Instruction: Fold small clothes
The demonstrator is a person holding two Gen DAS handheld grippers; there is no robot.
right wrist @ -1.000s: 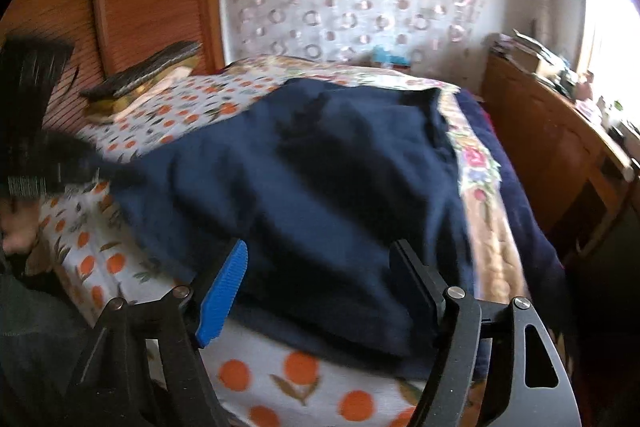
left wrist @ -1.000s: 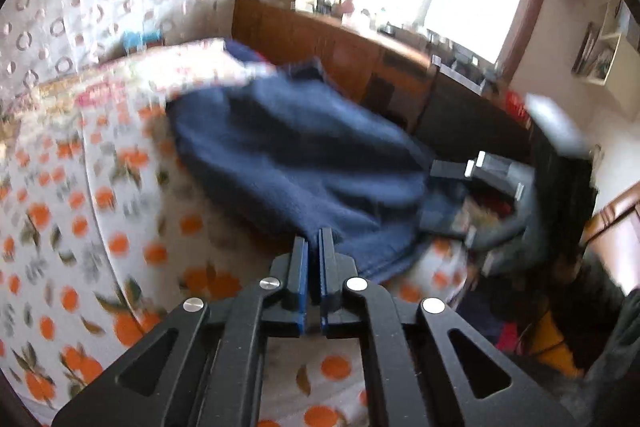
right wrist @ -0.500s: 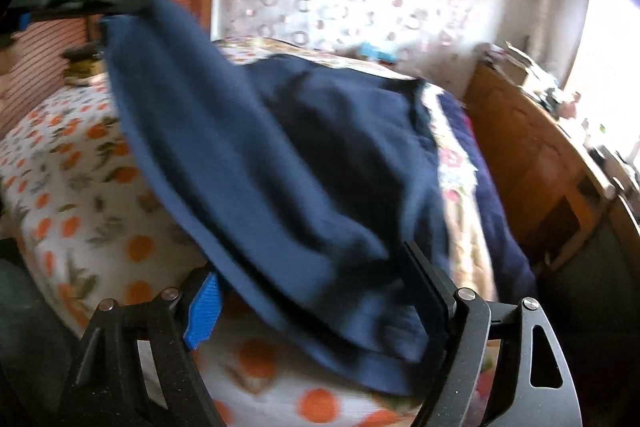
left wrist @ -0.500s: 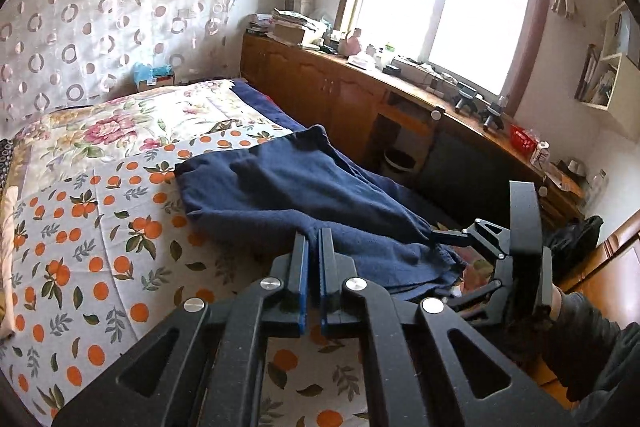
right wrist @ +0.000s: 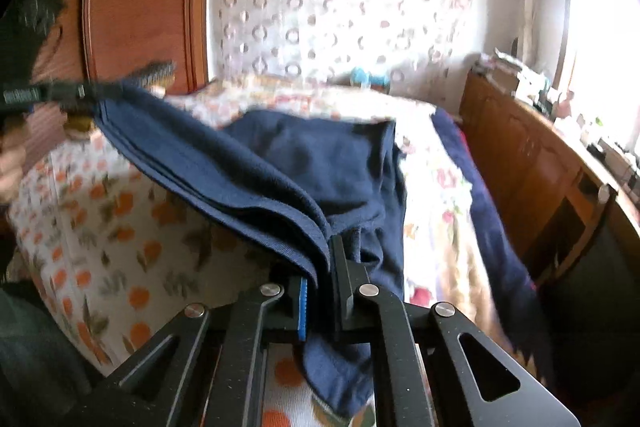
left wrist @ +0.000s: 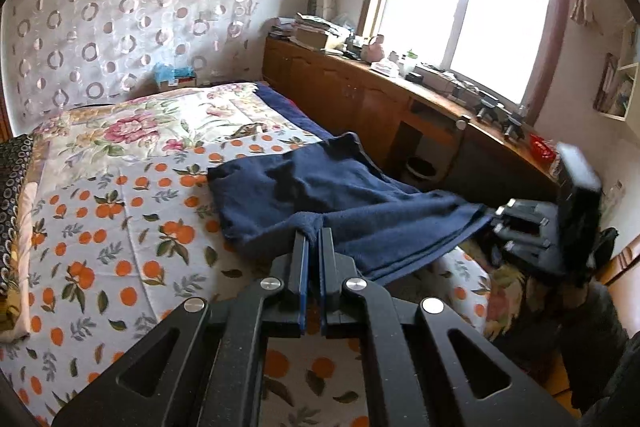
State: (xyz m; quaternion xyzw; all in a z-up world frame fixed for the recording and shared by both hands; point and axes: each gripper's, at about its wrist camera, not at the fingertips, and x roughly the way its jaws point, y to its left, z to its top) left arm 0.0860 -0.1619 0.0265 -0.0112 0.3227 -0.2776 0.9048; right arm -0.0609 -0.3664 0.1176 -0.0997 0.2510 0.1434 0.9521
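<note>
A navy blue garment [left wrist: 320, 195] lies partly on the orange-print bedspread [left wrist: 100, 207], its near edge lifted and stretched between both grippers. My left gripper [left wrist: 314, 239] is shut on a corner of that edge, with a tuft of cloth showing at its tips. In the right wrist view the left gripper [right wrist: 80, 91] holds the far end of the layered hem. My right gripper [right wrist: 326, 259] is closing its jaws on the other corner of the garment [right wrist: 280, 163], and the pads press on the cloth. It appears blurred at the right [left wrist: 516, 223] in the left wrist view.
A long wooden cabinet [left wrist: 360, 99] cluttered with small items runs under the window along the bed's right side. A dark waste bin [left wrist: 420, 167] stands in its recess. A wooden headboard [right wrist: 140, 7] and dark folded items are at the left. A floral quilt [left wrist: 160, 119] covers the far bed.
The right gripper's jaws, wide apart around the cloth edge before, have come together on it. Both grippers have risen, and the hem now hangs taut between them.
</note>
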